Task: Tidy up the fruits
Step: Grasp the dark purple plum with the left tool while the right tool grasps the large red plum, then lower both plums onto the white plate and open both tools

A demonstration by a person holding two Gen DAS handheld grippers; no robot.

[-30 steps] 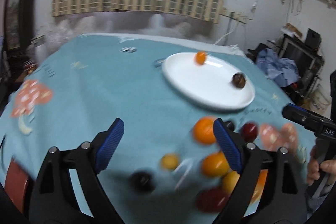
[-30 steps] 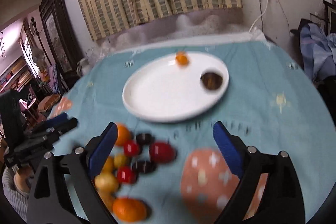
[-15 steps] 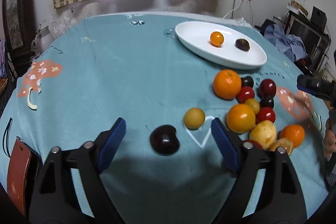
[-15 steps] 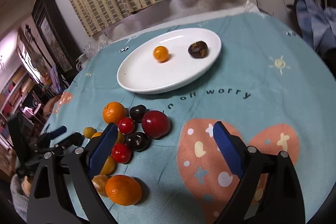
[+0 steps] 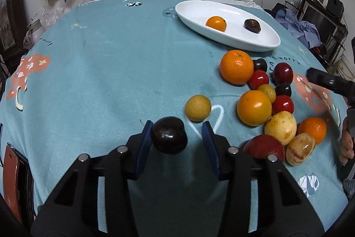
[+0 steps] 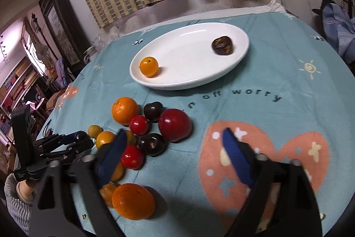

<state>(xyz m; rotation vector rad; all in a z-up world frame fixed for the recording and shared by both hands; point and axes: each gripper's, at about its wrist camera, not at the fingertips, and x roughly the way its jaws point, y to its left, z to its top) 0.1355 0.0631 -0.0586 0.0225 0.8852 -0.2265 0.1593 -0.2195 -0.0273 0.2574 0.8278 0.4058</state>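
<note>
A dark plum (image 5: 169,136) lies on the teal cloth between the jaws of my left gripper (image 5: 177,128). The jaws are closing: the left pad touches the plum, while the right pad stands apart from it. To the right is a pile of fruit with a big orange (image 5: 236,67), a red plum (image 6: 174,124) and a yellow fruit (image 5: 197,107). My right gripper (image 6: 174,132) hovers over the pile's edge, its jaws closing with nothing gripped. The white plate (image 6: 177,86) holds a small orange (image 6: 149,66) and a dark brown fruit (image 6: 222,45).
A reddish wallet (image 5: 11,174) lies at the table's near left edge. A hand (image 5: 346,141) holds the right gripper's handle. Bundled clothes (image 5: 304,30) and furniture stand beyond the table's right side. Curtains hang behind the table.
My left gripper came down over the dark plum and its jaws narrowed around it. The right gripper's jaws narrowed too, and it tipped a little toward the fruit pile.
</note>
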